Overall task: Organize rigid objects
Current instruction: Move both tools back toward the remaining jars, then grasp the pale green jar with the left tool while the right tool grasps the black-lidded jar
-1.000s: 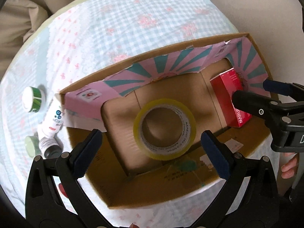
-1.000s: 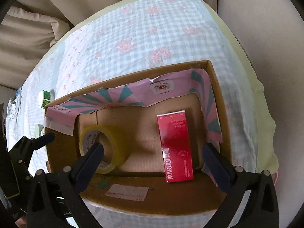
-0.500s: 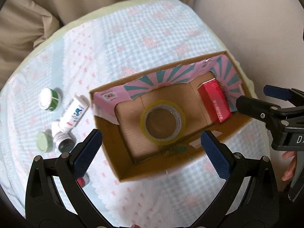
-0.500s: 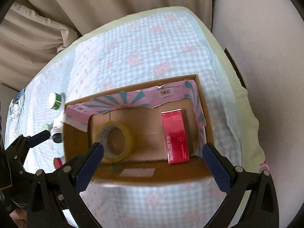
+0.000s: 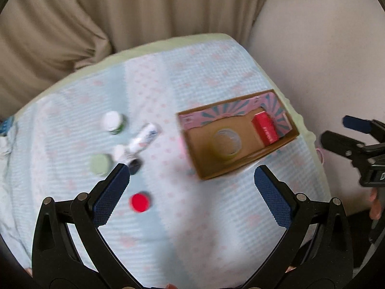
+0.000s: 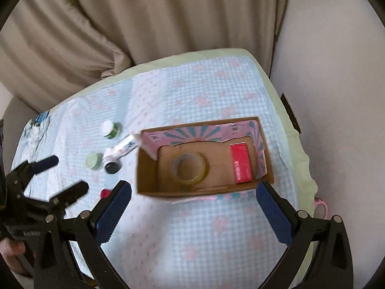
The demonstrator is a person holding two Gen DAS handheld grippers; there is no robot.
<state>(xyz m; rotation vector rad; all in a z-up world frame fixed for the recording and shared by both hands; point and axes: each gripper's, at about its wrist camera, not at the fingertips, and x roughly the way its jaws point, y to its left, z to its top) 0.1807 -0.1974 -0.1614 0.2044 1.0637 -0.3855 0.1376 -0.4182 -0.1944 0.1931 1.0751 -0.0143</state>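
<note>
On the checked tablecloth (image 6: 192, 228), our cardboard box (image 6: 149, 168) holds tape roll (image 6: 190, 166) and red carton (image 6: 241, 163). Both grippers, left (image 5: 190, 192) and right (image 6: 192, 207), gape empty; we'd approach the red-capped jar (image 5: 139, 202) squarely.

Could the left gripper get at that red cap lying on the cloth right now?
Probably yes. The left gripper is open and empty, and the red cap lies alone on the cloth, near its left finger, with nothing over it. The bottles lie farther off.
</note>
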